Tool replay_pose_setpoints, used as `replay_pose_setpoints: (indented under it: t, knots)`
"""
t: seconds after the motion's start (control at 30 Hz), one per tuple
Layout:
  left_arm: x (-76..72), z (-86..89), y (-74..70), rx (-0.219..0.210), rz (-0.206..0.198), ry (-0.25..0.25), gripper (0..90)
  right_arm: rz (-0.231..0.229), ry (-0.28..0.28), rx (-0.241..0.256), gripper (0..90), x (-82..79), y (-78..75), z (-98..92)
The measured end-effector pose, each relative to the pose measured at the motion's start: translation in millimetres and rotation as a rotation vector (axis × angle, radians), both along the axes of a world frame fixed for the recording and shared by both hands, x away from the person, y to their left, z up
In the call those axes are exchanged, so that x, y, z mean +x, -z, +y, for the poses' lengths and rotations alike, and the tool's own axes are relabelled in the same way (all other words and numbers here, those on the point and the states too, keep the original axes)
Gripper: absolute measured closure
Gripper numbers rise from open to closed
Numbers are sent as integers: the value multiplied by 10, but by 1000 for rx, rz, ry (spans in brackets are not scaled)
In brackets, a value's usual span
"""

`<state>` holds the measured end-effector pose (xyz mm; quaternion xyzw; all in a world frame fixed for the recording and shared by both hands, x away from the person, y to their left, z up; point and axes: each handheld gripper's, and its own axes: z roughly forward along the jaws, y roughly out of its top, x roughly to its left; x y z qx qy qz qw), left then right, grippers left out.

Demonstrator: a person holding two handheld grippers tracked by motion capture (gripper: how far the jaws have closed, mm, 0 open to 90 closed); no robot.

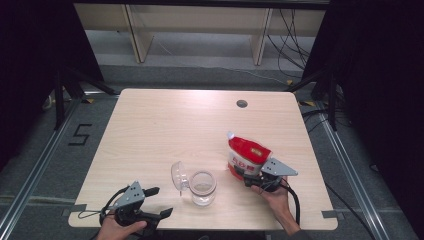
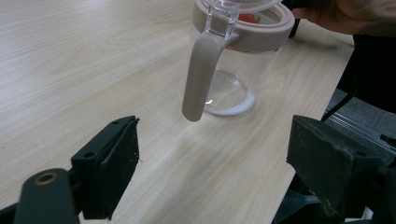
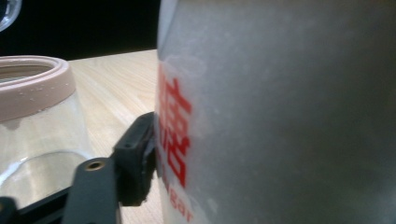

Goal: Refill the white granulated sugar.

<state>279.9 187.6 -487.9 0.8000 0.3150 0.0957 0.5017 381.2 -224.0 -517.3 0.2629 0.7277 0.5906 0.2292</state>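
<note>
Presently: soft red-and-white pouch [image 1: 246, 156], pinched low by the right gripper [image 1: 250, 175], stands right of a clear glass jar [image 1: 203, 187], seemingly holding white residue. Left gripper [image 1: 155, 201], jaws spread, sits at the wood-grain table [image 1: 165, 125] front.

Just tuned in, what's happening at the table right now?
A person works with a hand-held gripper in each hand. The right hand-held gripper is shut on a red and white sugar bag, held upright to the right of a glass jar whose lid is flipped open. The jar looks nearly empty, with a little white at the bottom. The left hand-held gripper is open near the table's front edge, holding nothing.
</note>
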Motion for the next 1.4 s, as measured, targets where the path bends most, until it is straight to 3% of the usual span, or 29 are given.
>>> replay_pose_setpoints:
  t: [0.07, 0.1, 0.2, 0.23, 0.27, 0.3, 0.37, 0.5, 0.57, 0.6, 0.8, 0.9, 0.97, 1.07, 1.13, 1.17, 1.2, 1.23, 1.37, 1.4]
  knots:
    - [2, 3, -5, 1, -4, 0, 165, -22, 18, -4, 380, 12, 1, -2]
    - [-3, 4, -12, 7, -5, -7, 165, 8, 1, -8, 388, -6, -9, 1]
    - [-4, 7, -10, 6, -5, -4, 166, 5, 31, -19, 405, -29, -34, 37]
    - [-5, 7, -9, 8, -4, -6, 166, -6, 53, -51, 409, -37, -50, 55]
    - [2, 7, -1, 2, -3, 0, 167, 2, 53, -52, 412, -59, -67, 78]
    - [0, 5, 0, 0, -2, -1, 169, -4, 77, -74, 415, -92, -90, 110]
    - [0, 8, -1, 4, -7, 4, 174, -55, 69, -163, 421, -123, -143, 132]
    - [-5, 3, 3, 10, -4, 2, 177, -77, 58, -263, 429, -240, -225, 199]
    - [0, 11, 4, 25, -8, 12, 179, -139, 74, -323, 432, -292, -270, 207]
    - [-8, -6, 9, 10, -8, -1, 180, -144, 76, -345, 432, -321, -288, 210]
    - [-17, -10, 21, 10, 15, -6, 180, -296, 87, -526, 434, -531, -452, 275]
    - [-15, -11, 23, 2, 11, -13, 180, -319, 88, -552, 435, -611, -489, 286]
    - [-14, -2, 21, 10, 11, -12, 182, -372, 86, -627, 436, -661, -521, 300]
    - [-13, -7, 21, 9, 9, -11, 182, -396, 85, -658, 437, -746, -550, 314]
    - [-16, -9, 22, 10, 9, -12, 182, -463, 84, -738, 437, -786, -582, 324]
    - [-15, -6, 22, 17, 8, -10, 182, -462, 91, -749, 437, -816, -582, 332]
    - [-11, -10, 28, 12, 7, -11, 182, -490, 80, -784, 437, -834, -602, 336]
    - [-3, -1, 27, 25, 4, -10, 182, -481, 89, -782, 437, -862, -601, 337]
    - [-18, 8, 12, 22, 5, -24, 182, -560, 88, -863, 438, -911, -618, 351]
    - [-15, 9, 14, 18, 4, -21, 182, -558, 91, -877, 438, -932, -624, 354]
